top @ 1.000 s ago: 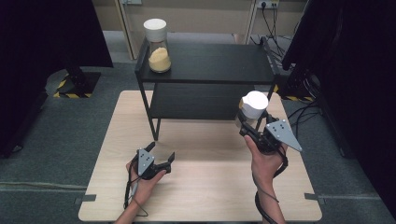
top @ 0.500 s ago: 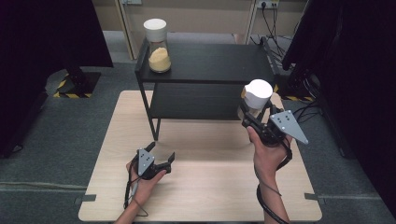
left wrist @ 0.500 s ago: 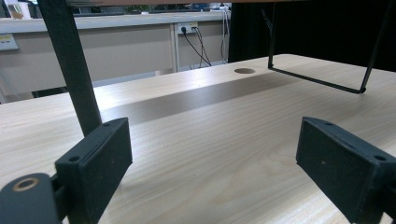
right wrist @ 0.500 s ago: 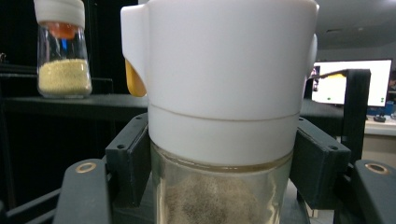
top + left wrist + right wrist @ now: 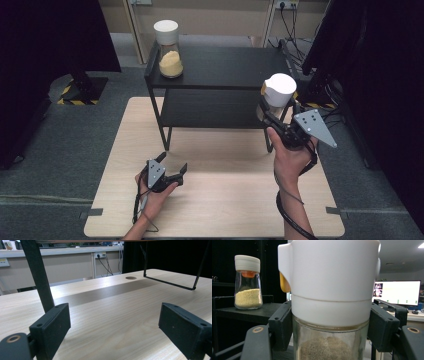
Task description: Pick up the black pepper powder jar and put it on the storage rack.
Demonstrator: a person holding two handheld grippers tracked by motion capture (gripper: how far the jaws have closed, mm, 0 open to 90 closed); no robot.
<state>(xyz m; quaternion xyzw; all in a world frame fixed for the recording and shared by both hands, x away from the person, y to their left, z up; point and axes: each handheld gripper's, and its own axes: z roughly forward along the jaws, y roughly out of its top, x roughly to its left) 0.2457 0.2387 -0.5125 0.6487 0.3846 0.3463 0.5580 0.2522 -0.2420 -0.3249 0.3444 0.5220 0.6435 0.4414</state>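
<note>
The right gripper [image 5: 272,114] clamps a glass jar [image 5: 276,97] between its 2 black jaws, just under the jar's smooth white plastic lid [image 5: 329,277], held upright in the air at the right end of the black shelf rack [image 5: 220,67] and near its top-shelf level. In the right gripper view the jar body is clear glass w/ a brownish, fine-grained powder [image 5: 325,348] heaped inside; the lid is tall, cylindrical, w/ a seam ring low down and a small orange-yellow tab [image 5: 284,283] at its side. The flat matte pads [image 5: 280,323] press on the glass on both sides, approx. where lid meets glass. A 2nd jar [image 5: 169,49] stands upright on the rack's top shelf at its far left corner: same tapered clear glass, same white cap, partly full of pale yellow grains [image 5: 248,298] (coarser-looking than the powder). The rack is thin black metal tube w/ 2 flat dark shelves, its legs on the light wood-grain table [image 5: 215,210]. The left gripper [image 5: 172,169] rests low over the table front-left, well apart from both jars, jaws spread wide w/ nothing between; the left gripper view has bare wood btw. its 2 blocky pads [image 5: 53,326] and a rack leg [image 5: 37,275] just beyond the left one.
</note>
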